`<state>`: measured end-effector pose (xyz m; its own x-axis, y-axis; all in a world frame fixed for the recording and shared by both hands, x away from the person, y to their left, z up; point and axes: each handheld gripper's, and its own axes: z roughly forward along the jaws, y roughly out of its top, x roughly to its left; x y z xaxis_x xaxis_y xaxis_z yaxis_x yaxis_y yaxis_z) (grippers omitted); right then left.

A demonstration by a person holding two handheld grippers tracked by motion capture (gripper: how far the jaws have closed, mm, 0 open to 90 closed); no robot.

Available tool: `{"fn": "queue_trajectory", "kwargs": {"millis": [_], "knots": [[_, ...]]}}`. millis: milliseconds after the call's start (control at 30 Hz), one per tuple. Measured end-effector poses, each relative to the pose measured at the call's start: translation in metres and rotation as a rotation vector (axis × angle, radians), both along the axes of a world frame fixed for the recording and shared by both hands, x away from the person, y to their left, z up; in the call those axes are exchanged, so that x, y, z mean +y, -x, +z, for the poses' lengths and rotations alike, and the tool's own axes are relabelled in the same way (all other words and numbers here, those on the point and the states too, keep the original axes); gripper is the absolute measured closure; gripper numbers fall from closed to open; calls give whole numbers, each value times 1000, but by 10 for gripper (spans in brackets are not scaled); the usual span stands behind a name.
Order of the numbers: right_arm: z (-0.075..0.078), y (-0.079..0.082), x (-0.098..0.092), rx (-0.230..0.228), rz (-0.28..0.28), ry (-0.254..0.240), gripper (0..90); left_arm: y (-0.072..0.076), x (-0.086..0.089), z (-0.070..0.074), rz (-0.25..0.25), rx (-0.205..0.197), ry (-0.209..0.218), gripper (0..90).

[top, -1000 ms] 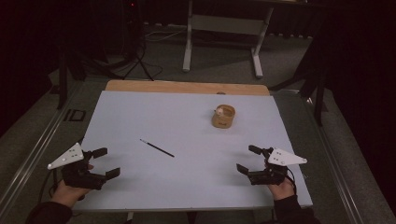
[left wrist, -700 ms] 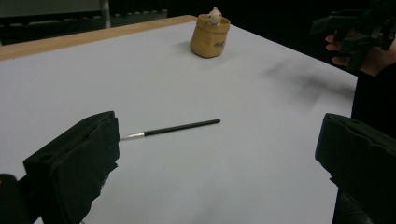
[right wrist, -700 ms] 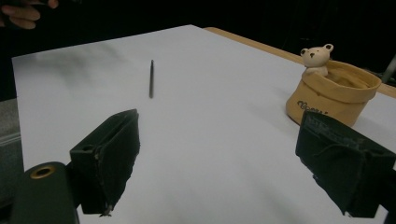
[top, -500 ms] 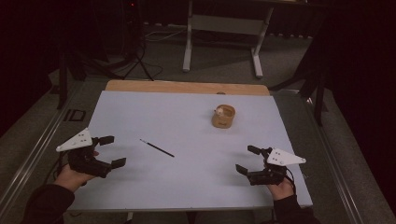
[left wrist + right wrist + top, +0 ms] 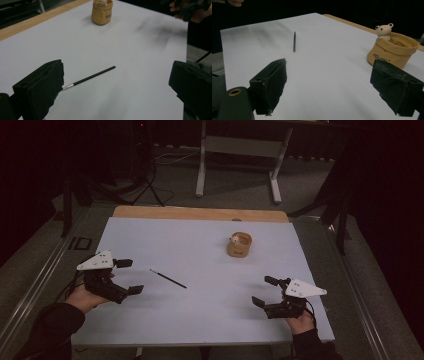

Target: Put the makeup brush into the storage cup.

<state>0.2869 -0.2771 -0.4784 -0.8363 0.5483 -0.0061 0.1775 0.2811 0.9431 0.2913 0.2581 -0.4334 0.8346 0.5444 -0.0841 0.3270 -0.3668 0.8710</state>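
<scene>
A thin black brush (image 5: pixel 168 278) (image 5: pixel 91 77) (image 5: pixel 294 41) lies flat on the white table sheet (image 5: pixel 200 250), left of centre. A tan pouch-shaped holder (image 5: pixel 239 244) (image 5: pixel 101 13) (image 5: pixel 392 50) with a small bear figure on its rim stands upright at the back right. My left gripper (image 5: pixel 127 276) (image 5: pixel 117 85) hovers open over the sheet's left side, a short way from the brush's metal end, nothing between its jaws. My right gripper (image 5: pixel 265 291) (image 5: pixel 332 87) is open near the front right, pointing left across the sheet, empty.
A wooden strip (image 5: pixel 200 213) borders the sheet's far edge. Beyond it stand a metal table frame (image 5: pixel 240 150) and a tripod with cables (image 5: pixel 145 180) on the dark floor. Metal rails (image 5: pixel 45 270) run along both table sides.
My left gripper has moved forward and to the right, toward the brush. The right gripper has stayed almost where it was. Brush and holder have not moved.
</scene>
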Motion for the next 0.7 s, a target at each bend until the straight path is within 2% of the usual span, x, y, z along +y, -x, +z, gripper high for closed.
{"fn": "queue_trajectory", "kwargs": {"millis": [100, 333, 600, 700], "knots": [[0, 0, 0, 1, -1, -2, 136, -6, -7, 3, -36, 3, -39, 2], [0, 0, 2, 1, 5, 0, 138, -18, -23, 5, -85, 13, -112, 2], [-1, 0, 3, 10, 16, -8, 138, -33, -44, 1, -146, 32, -202, 12], [-1, 0, 3, 8, 19, -5, 138, -38, -50, 1, -168, 37, -221, 12]]}}
